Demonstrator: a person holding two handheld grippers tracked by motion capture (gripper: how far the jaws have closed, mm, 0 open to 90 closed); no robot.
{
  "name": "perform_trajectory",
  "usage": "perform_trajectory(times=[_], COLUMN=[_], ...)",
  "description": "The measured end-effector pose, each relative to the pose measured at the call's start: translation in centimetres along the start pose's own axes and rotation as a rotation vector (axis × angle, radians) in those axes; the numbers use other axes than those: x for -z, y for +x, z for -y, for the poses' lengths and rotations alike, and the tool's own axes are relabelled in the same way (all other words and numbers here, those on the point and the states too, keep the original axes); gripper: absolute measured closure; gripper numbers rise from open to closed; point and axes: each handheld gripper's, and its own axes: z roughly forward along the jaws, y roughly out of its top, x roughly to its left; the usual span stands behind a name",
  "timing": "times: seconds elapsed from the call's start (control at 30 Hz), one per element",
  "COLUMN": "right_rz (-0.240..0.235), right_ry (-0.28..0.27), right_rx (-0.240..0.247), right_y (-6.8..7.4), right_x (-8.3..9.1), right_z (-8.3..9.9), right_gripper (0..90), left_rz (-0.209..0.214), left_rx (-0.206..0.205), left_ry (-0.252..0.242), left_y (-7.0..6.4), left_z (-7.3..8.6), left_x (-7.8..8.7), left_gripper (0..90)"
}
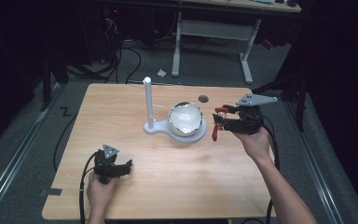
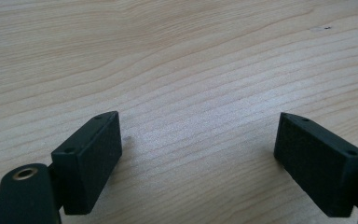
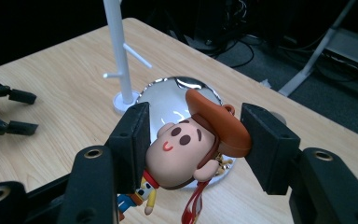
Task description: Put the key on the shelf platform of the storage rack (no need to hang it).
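Cowboy figurine (image 3: 186, 149), a small keychain toy with a big round head and a brown hat, sits clamped between the two black jaws of the right gripper (image 3: 193, 140); the left jaw presses the side of its face and the right jaw presses the hat brim. Its little body hangs below the jaws, and a red strap (image 3: 192, 205) dangles beneath it. In the high view the same toy (image 1: 220, 116) shows at the tip of the right gripper (image 1: 220, 119), held above the wooden table (image 1: 168, 186), with the red strap (image 1: 214, 133) hanging down.

The right hand (image 1: 256, 142) grips the tool from below, forearm coming in from the lower right edge, the jaws pointing leftward toward the middle of the table and the grey three-cornered plate on top.

Just beyond the right gripper's tips, lower down on the table, a shiny silver bowl (image 3: 168, 100) rests on a white base (image 1: 186, 135), and a white post (image 3: 119, 51) with short side pegs stands upright from the far end of that base.

Well apart, near the front left corner, the left hand (image 1: 100, 191) holds the left gripper (image 1: 123, 168) low over the table. Its jaws stand wide apart with nothing between them, over bare wood grain (image 2: 191, 84).
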Motion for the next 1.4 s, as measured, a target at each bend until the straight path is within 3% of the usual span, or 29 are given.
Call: perform_trajectory(times=[0.43, 0.7, 1.4], right_rz=[-0.048, -0.052, -0.048], right_ry=[-0.016, -0.014, 0.065], right_rx=[0.026, 0.034, -0.015], right_y=[0.6, 0.9, 0.6], right_x=[-1.6, -3.1, -7.9], right_z=[-3.7, -5.1, -4.7], right_gripper=[45.0, 44.9, 44.8], left_rz=[0.002, 0.002, -0.003], left_rx=[-0.004, -0.003, 0.007], left_ry=[0.002, 0.002, 0.002], left_y=[0.0, 0.0, 0.0], left_z=[0.0, 0.0, 0.0], left_x=[0.0, 0.0, 0.0], left_gripper=[15.3, 15.3, 15.3])
